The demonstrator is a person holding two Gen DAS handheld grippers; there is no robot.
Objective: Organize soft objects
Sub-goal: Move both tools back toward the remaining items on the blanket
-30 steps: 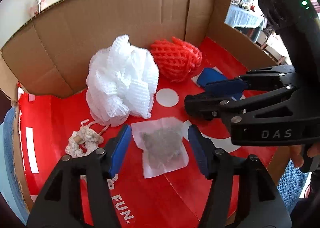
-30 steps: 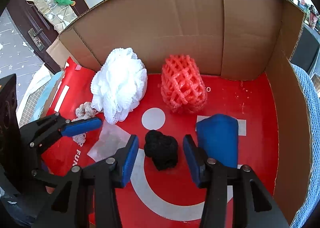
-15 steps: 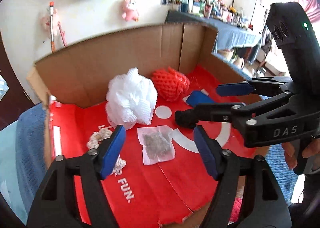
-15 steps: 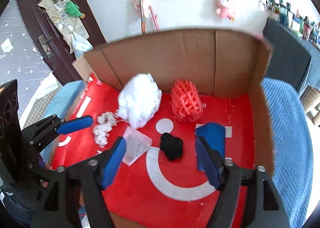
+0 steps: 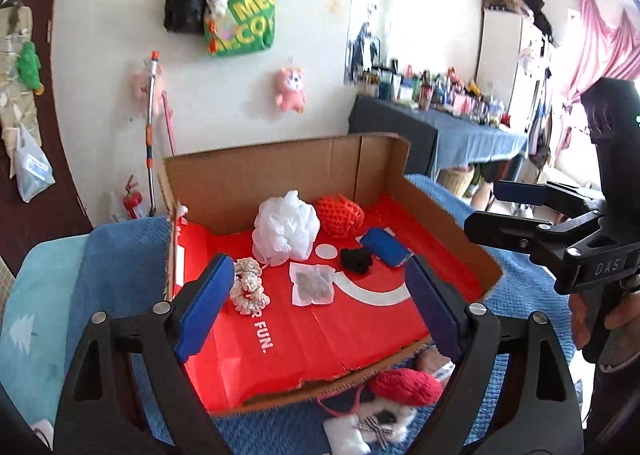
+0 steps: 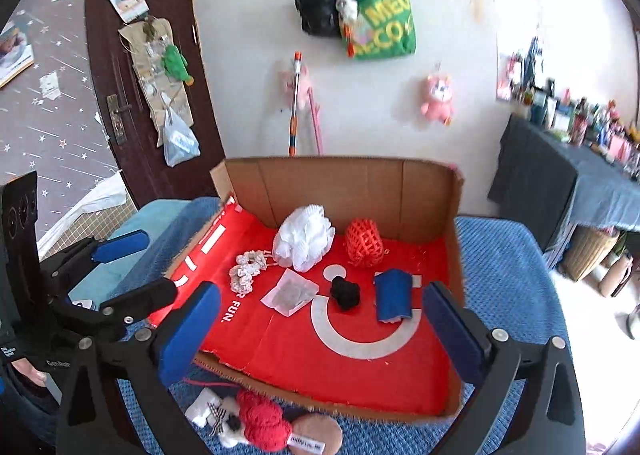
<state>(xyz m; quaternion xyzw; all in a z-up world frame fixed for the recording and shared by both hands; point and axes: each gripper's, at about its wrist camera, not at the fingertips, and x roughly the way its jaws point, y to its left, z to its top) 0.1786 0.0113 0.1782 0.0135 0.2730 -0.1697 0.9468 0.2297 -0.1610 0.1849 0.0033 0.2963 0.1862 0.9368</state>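
An open cardboard box with a red floor holds a white mesh puff, a red net ball, a black soft lump, a blue pouch, a clear sachet and a cream scrunchie. My left gripper and right gripper are both open, empty and held back from the box front.
The box sits on a blue bed cover. A red-and-white plush toy lies on the cover in front of the box. A white wall with hanging bags stands behind; a cluttered table is at the right.
Both grippers have pulled back and up from close above the box floor, and both jaws have opened wider. The objects in the box have not moved.
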